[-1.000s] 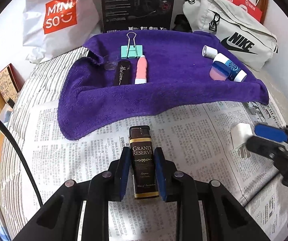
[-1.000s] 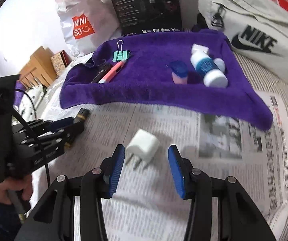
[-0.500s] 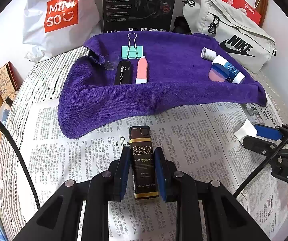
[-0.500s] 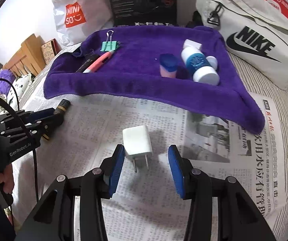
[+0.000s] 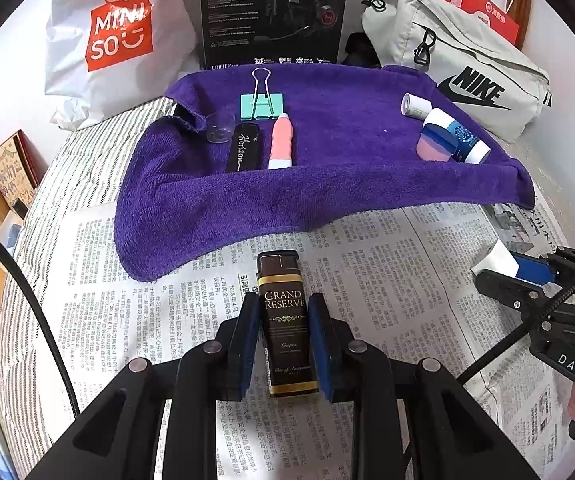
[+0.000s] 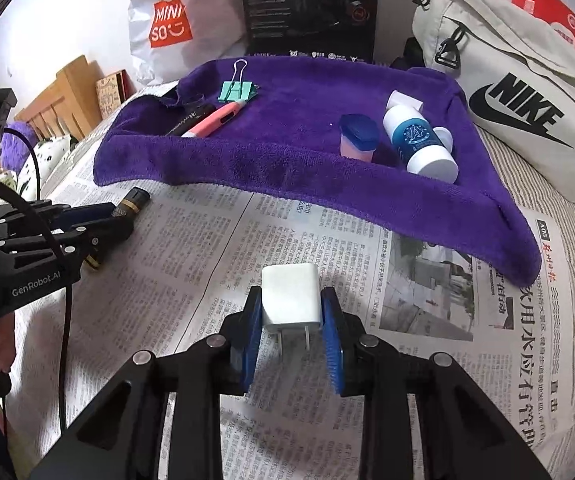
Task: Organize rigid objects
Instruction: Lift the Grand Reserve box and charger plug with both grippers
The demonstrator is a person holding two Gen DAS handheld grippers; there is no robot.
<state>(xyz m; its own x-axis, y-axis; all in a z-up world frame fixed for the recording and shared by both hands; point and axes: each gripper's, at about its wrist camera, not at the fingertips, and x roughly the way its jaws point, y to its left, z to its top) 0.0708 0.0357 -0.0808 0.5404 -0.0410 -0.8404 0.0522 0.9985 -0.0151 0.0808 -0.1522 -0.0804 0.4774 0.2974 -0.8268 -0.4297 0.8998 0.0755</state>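
Note:
My left gripper (image 5: 285,344) is shut on a dark brown lighter (image 5: 285,320) labelled Grand Reserve, held over the newspaper (image 5: 387,264). My right gripper (image 6: 291,336) is shut on a white plug charger (image 6: 290,300), prongs pointing back toward me. The charger also shows at the right edge of the left wrist view (image 5: 497,258). A purple towel (image 5: 347,160) lies beyond, holding a green binder clip (image 5: 261,104), a black pen case (image 5: 243,148), a pink tube (image 5: 281,142), a pink container with a blue lid (image 6: 357,138) and a white-and-blue bottle (image 6: 419,140).
A white Miniso bag (image 5: 115,40), a black box (image 5: 273,12) and a grey Nike bag (image 5: 459,64) stand along the wall behind the towel. A wooden rack (image 6: 59,100) stands at the left. Striped bedding (image 5: 67,168) borders the newspaper.
My right gripper has closed around the white charger, which lay loose between open fingers a second ago. The left gripper has kept hold of the lighter and barely moved.

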